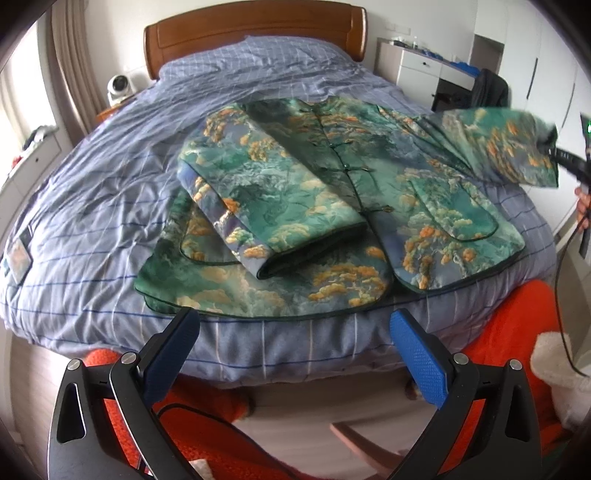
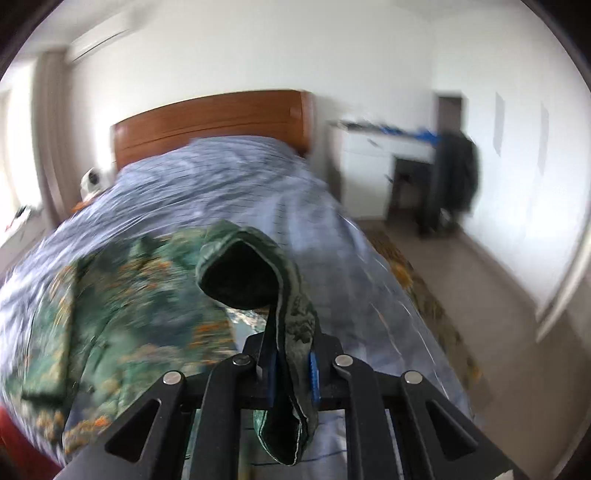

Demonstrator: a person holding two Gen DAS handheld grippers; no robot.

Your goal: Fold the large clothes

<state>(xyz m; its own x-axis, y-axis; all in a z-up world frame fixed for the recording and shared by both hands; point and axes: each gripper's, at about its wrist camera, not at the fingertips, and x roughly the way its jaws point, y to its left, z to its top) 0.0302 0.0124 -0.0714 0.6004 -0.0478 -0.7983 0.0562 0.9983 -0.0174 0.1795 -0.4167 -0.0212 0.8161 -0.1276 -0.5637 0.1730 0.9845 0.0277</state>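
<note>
A green brocade jacket (image 1: 332,192) with orange and blue print lies front up on the bed (image 1: 110,192). Its left sleeve (image 1: 258,214) is folded across the body. My left gripper (image 1: 295,328) is open and empty, hovering just off the bed's near edge in front of the jacket's hem. My right gripper (image 2: 291,369) is shut on the cuff of the right sleeve (image 2: 291,325) and holds it lifted above the bed; in the left wrist view this sleeve (image 1: 498,144) hangs raised at the right, with the right gripper (image 1: 554,149) at its end. The right wrist view is blurred.
The bed has a blue checked cover and a wooden headboard (image 1: 255,33). A white desk (image 1: 417,70) and a chair with a dark garment (image 1: 487,92) stand at the back right. A small white fan (image 1: 119,88) sits at the left. An orange knit (image 1: 517,332) fills the near foreground.
</note>
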